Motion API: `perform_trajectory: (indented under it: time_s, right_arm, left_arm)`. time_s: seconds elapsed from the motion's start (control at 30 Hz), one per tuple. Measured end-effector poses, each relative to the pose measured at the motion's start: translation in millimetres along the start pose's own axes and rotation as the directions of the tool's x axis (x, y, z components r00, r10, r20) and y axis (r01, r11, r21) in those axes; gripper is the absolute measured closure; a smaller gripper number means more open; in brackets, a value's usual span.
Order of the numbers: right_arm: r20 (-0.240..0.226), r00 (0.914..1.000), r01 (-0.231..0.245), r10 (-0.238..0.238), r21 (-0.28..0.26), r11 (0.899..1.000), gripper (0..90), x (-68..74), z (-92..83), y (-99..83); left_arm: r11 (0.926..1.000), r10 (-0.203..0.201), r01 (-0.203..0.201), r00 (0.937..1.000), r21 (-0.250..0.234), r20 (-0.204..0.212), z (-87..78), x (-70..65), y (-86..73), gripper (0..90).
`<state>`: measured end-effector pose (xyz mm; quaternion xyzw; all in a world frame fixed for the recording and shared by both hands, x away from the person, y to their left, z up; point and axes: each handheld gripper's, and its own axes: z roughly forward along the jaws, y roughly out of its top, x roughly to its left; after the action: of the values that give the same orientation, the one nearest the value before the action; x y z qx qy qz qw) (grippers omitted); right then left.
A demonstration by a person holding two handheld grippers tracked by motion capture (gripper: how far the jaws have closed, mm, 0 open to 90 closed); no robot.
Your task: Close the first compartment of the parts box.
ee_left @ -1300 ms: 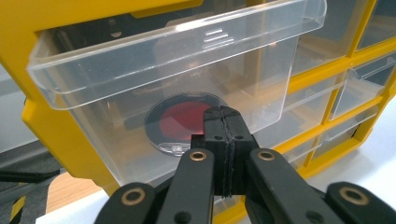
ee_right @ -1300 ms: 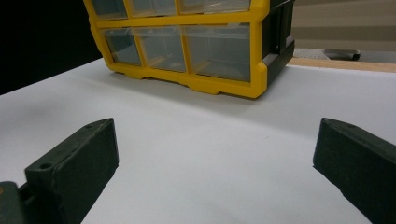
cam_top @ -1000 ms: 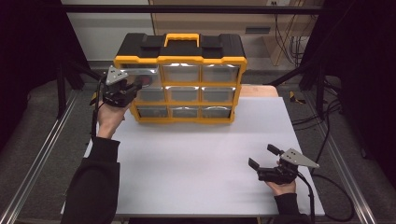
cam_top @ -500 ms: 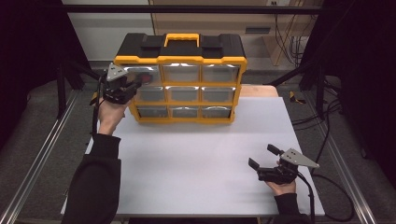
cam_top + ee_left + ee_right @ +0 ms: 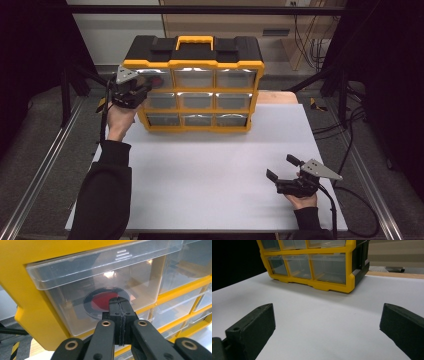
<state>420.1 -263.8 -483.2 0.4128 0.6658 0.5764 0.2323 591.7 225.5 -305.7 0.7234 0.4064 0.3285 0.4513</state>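
Left tool (image 5: 119, 305) closed, seemingly at drawer (image 5: 100, 287)

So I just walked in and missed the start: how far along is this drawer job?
Barely begun. All drawers of the organizer look closed. The left gripper, jaws shut, is at the top-left drawer holding a red-and-black disc. The right gripper rests open on the table. Opening remains.

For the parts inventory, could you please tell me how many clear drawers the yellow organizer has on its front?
9 drawers in the yellow organizer, three rows of three. The left gripper partly covers the top-left drawer, which holds something red. None looks hidden.
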Motion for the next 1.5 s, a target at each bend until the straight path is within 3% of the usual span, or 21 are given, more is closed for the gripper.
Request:
perform_trajectory:
  time_s: [0.3, 0.53, 0.77, 0.9, 1.03, 1.17, 1.23, 1.3, 1.5]
  right_arm:
    - [-0.001, 1.0, -0.007, 0.007, 0.004, 1.0, 0.6, 0.6, 0.0, 0.0]
    - [0.0, 1.0, -0.002, 0.002, 0.002, 1.0, 0.6, 0.1, 0.0, 0.0]
    - [0.0, 1.0, -0.002, 0.002, -0.002, 1.0, 0.6, 0.3, -0.2, 0.2]
    - [0.0, 1.0, -0.002, 0.002, -0.002, 1.0, 0.6, 0.3, -0.3, 0.2]
    - [0.0, 1.0, -0.002, 0.002, -0.002, 1.0, 0.6, 0.3, -0.2, 0.2]
    - [0.0, 1.0, -0.001, 0.001, -0.002, 1.0, 0.6, 0.4, -0.5, 0.3]
    - [0.001, 1.0, 0.004, -0.004, -0.004, 1.0, 0.6, -0.1, -0.5, 0.3]
    - [0.001, 1.0, 0.002, -0.002, -0.003, 1.0, 0.6, 0.1, -0.4, 0.2]
    - [0.001, 1.0, -0.002, 0.002, -0.003, 1.0, 0.6, 0.4, -0.5, 0.3]
  left_arm:
    - [1.0, -0.006, 0.006, 1.0, 0.005, 0.0, 1.2, 0.0, -1.4, 89.1]
    - [0.9996, -0.008, 0.009, 0.9995, -0.028, 0.03, -11.0, -1.6, -5.0, 86.6]
    - [0.9967, -0.036, 0.043, 0.9947, -0.069, 0.097, -26.4, -4.8, -14.1, 62.2]
    - [0.9969, -0.01, 0.019, 0.9931, -0.076, 0.117, -34.3, -11.6, -20.3, 43.8]
    - [0.996, -0.028, 0.043, 0.9818, -0.078, 0.188, -40.1, -17.2, -27.0, 29.2]
    - [0.9957, -0.043, 0.058, 0.979, -0.072, 0.199, -44.2, -19.8, -34.7, 19.9]
    - [0.9965, -0.037, 0.051, 0.9808, -0.067, 0.191, -45.4, -20.3, -38.5, 15.0]
    - [0.9963, -0.046, 0.06, 0.9768, -0.06, 0.209, -47.2, -20.6, -44.3, 9.8]
    - [0.9929, -0.051, 0.073, 0.9743, -0.094, 0.22, -56.7, -22.4, -57.9, 3.9]
